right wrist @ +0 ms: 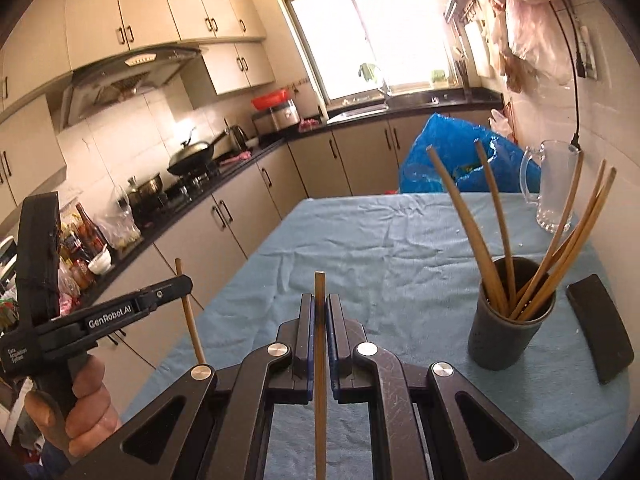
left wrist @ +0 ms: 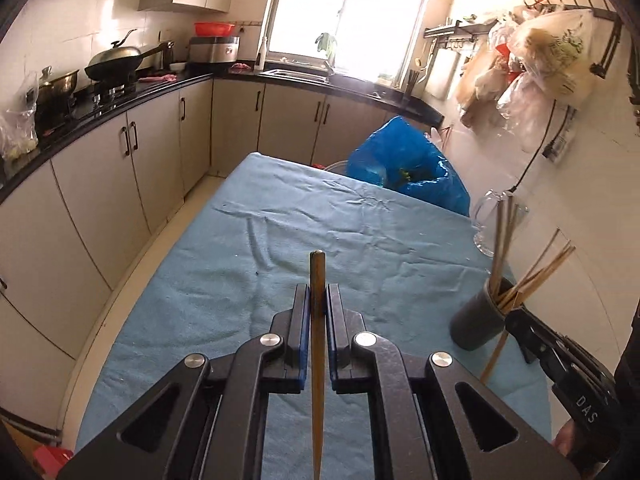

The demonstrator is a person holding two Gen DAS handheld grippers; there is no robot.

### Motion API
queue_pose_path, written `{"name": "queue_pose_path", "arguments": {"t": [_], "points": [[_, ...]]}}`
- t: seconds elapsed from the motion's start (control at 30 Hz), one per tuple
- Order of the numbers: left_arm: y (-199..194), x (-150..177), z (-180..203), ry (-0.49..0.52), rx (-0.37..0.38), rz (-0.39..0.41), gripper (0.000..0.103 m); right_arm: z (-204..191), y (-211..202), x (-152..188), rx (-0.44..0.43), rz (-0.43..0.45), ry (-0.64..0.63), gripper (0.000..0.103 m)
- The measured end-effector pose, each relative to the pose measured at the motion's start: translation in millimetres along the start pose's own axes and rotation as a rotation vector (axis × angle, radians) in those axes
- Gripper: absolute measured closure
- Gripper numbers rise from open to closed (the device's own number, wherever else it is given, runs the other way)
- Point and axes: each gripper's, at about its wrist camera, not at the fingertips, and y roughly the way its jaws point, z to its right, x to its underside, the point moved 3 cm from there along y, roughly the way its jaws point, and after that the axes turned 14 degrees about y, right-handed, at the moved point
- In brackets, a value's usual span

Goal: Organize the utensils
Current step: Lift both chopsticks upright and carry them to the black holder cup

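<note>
Tongs in both hands are clamped on single chopsticks: the left tongs [left wrist: 318, 300] pinch one wooden chopstick [left wrist: 317, 280] between blue pads, its blunt end standing just past the tips, and the right tongs [right wrist: 319, 312] grip another chopstick [right wrist: 319, 292] the same way, shaft running back under the camera. From the right wrist view the left tongs [right wrist: 176, 282] appear at the left edge, raised beside the counter, with the person's hand [right wrist: 86, 404] wrapped round the handle and the held stick [right wrist: 190, 320] hanging slanted through the tips. Below both lies the counter [left wrist: 280, 240], covered by a wrinkled light-blue cloth, mostly bare in the middle. Toward its right side stands a dark grey holder cup [right wrist: 510, 320] with several chopsticks [right wrist: 496, 220] fanned out of it, leaning in different directions; the right tongs sit just beside it in the left wrist view. A flat black block [right wrist: 600, 328] lies right of the cup, near the cloth's edge. Further back on that side stands a clear glass pitcher [right wrist: 554, 184], and behind the counter's far end bulges a blue plastic bag [left wrist: 404, 160]. Round the room run beige cabinets under a black worktop, with a wok [left wrist: 116, 62] and pots on the stove at left, a range hood [right wrist: 128, 72] above, a bright window [left wrist: 348, 12] over the sink, and plastic bags [left wrist: 540, 52] hung on the right wall.
</note>
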Motion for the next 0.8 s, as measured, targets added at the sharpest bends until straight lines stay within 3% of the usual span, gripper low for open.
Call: {"name": "queue_pose_path", "arguments": {"t": [0.8], "points": [[-15.4,-4.2,9.0,0.028,0.016,0.036,0.096,10.0,-42.9,-8.5,0.001,0.101,0.028,0.097]]}}
